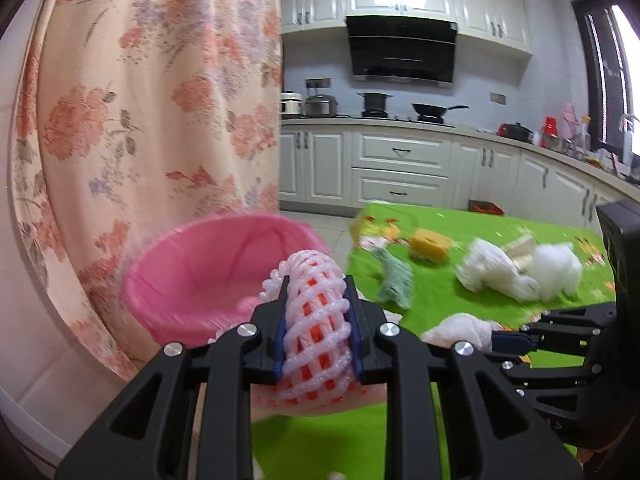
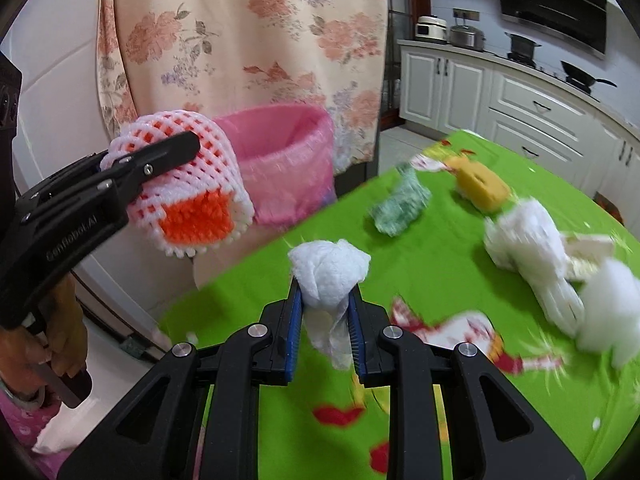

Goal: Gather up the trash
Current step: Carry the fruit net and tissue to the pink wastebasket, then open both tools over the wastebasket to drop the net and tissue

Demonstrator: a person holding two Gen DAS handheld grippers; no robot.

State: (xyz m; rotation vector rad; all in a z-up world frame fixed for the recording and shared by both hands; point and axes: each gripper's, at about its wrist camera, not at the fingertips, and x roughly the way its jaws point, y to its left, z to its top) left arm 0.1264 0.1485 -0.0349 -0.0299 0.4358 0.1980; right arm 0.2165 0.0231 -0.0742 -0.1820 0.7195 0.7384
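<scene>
Your left gripper (image 1: 318, 320) pinches the foam net (image 1: 316, 312); your right gripper (image 2: 325, 320) clamps a tissue wad (image 2: 328, 268). Release short of the pink bin (image 1: 192, 268), probably still ahead, and both drop outside.

The left gripper (image 1: 318, 316) is closed on the foam net (image 1: 316, 320); the right gripper (image 2: 325, 320) is closed on the tissue (image 2: 328, 272).

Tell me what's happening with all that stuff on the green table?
Someone is tidying up trash with two grabber tools. The left gripper is squeezing a pink foam fruit net near the pink bin. The right gripper is pinching a crumpled white tissue. A yellow sponge, a green wad and white wrappers lie on the green tablecloth.
</scene>
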